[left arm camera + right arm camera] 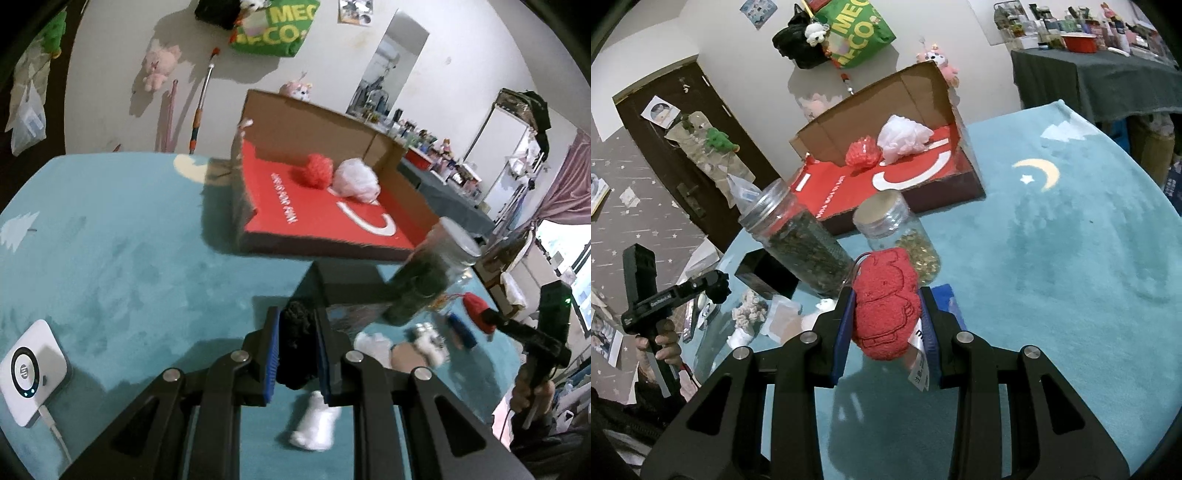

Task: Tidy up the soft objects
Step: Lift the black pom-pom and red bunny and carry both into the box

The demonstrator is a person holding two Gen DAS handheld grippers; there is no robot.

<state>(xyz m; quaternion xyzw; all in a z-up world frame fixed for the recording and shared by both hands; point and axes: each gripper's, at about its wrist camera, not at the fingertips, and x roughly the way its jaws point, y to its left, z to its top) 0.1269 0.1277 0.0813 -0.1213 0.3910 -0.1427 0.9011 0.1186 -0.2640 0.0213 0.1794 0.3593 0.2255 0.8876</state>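
Observation:
My left gripper [297, 325] is shut on a black fuzzy soft thing [295, 354], above the teal cloth in front of the cardboard box [314, 125]. On the box's red floor lie a red mesh ball [313, 170] and a white mesh ball [356, 179]. My right gripper [888, 295] is shut on a red plush piece [886, 317] with a stitched figure and a white tag. It hovers short of the same box [871, 107], behind two jars. The right wrist view shows the red ball [862, 153] and the white ball [903, 138] too.
A jar of dark contents [801, 243] leans beside a jar of gold pieces [901, 236], between the right gripper and the box. Small white soft items [316, 424] and packets lie on the teal cloth [1071, 258]. A white device [33, 373] sits at the left edge.

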